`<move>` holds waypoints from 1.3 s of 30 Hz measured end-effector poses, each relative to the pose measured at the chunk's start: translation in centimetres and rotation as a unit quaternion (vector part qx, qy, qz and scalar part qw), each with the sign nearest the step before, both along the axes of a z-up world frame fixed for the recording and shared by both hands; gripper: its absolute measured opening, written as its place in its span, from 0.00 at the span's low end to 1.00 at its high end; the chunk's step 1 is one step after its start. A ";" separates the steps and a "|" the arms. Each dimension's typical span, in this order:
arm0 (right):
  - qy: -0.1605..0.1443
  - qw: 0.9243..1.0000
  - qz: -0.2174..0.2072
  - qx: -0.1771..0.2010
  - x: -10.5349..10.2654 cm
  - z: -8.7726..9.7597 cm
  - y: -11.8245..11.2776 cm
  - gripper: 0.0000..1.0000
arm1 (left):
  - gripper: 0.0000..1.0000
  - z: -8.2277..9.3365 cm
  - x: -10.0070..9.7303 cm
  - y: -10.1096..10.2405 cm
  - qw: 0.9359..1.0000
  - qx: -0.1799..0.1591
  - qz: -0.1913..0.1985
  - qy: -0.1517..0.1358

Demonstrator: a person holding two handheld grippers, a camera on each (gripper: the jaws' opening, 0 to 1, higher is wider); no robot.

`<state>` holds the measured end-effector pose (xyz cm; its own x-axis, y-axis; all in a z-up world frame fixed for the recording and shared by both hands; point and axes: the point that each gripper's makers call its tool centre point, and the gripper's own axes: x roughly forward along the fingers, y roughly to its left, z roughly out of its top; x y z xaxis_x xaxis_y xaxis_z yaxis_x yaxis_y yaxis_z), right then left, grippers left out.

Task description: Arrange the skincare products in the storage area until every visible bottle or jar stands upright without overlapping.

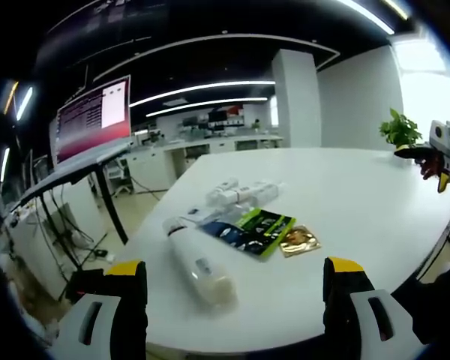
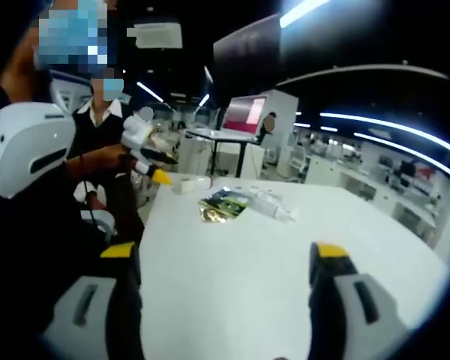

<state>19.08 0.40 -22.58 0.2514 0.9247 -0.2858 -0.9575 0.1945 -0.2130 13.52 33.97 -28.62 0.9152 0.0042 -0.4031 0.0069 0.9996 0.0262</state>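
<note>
Framing the scene from the near edge of the white table (image 1: 345, 195), the left gripper (image 1: 236, 289) stood with its 2 yellow-tipped jaws spread wide and nothing between them, hovering short of the products, probably lined up for a first pick. Just beyond the table edge nearest those jaws lay a white bottle (image 1: 197, 264) on its side, its cap pointing away toward the far side; it would need standing up. Farther onto the table from it rested a green-and-black sachet (image 1: 253, 229) and a small gold packet (image 1: 299, 240), lying flat and touching or nearly so. Beyond these, toward the table's middle, a cluster of pale tubes (image 1: 244, 195) lay toppled, apparently overlapping. A potted plant (image 1: 399, 130) stood at the far right edge of the table. The right gripper (image 2: 225, 274), seen in its own view, also gaped wide and empty, held above a bare stretch of the table, well apart from the products. No product yet stood upright, so the arranging appeared not to have begun.
</note>
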 end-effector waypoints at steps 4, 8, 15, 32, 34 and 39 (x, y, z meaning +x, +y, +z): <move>-0.001 1.000 0.001 -0.001 -0.1 0.0 0.1 0.94 | 1.00 0.0 -0.1 0.1 1.000 0.001 0.000 0.000; -0.003 1.000 0.002 0.002 -0.3 0.3 0.2 0.94 | 1.00 0.2 -0.2 0.1 1.000 0.001 0.002 -0.004; -0.005 1.000 0.002 -0.002 -0.4 0.3 0.3 0.94 | 1.00 0.3 -0.4 0.3 1.000 -0.001 0.004 -0.007; -0.009 1.000 0.011 -0.008 -0.6 0.5 1.3 0.94 | 1.00 0.1 -0.5 0.7 1.000 -0.003 0.004 -0.007; -0.009 1.000 0.012 -0.010 -0.4 0.4 1.4 0.94 | 1.00 0.0 -0.4 0.6 1.000 -0.004 0.003 -0.006; -0.008 1.000 0.015 -0.011 -0.1 0.4 1.8 0.94 | 1.00 -0.3 0.1 0.9 1.000 -0.006 0.004 -0.004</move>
